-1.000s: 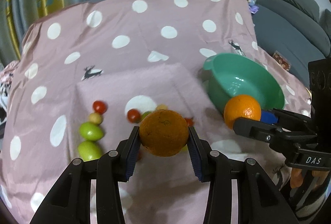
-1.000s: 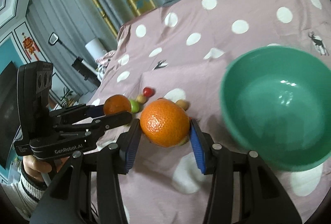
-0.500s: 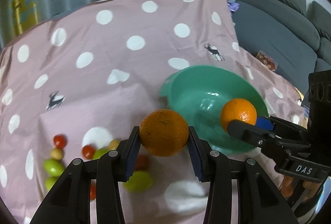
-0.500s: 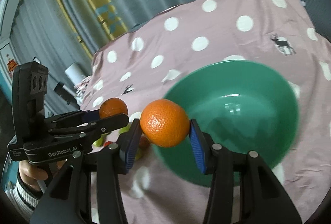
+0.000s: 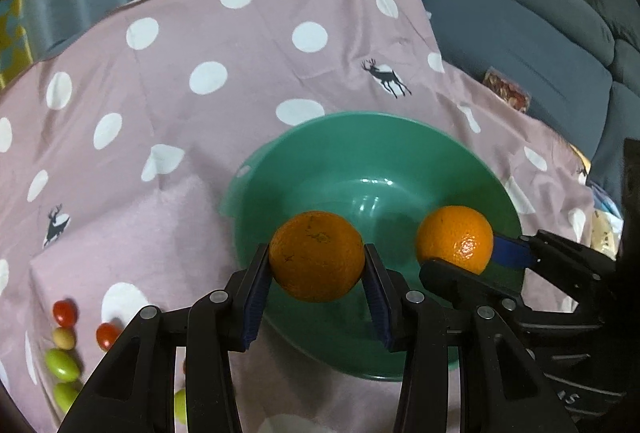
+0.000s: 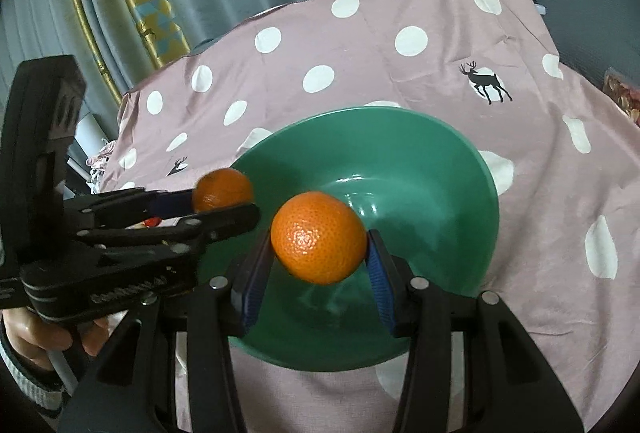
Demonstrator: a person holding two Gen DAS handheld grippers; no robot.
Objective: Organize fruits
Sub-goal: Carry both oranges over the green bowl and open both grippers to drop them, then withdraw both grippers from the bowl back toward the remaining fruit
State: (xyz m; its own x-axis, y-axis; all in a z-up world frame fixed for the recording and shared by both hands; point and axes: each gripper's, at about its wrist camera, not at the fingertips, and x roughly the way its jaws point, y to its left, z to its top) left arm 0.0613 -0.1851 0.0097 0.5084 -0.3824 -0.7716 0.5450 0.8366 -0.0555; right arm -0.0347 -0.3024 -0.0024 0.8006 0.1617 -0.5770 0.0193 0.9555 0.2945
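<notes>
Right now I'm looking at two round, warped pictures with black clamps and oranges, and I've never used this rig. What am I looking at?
There is no robot arm: a person holds a two-finger tool in each hand, each with a fisheye camera looking along its jaws.

The left camera shows the left gripper shut on a darker orange, with the other tool at the right edge. The right camera shows the right gripper shut on a brighter orange.

Both oranges hang over an empty green bowl on a pink polka-dot cloth. Cherry tomatoes and small green fruits lie on the cloth to the left.
</notes>
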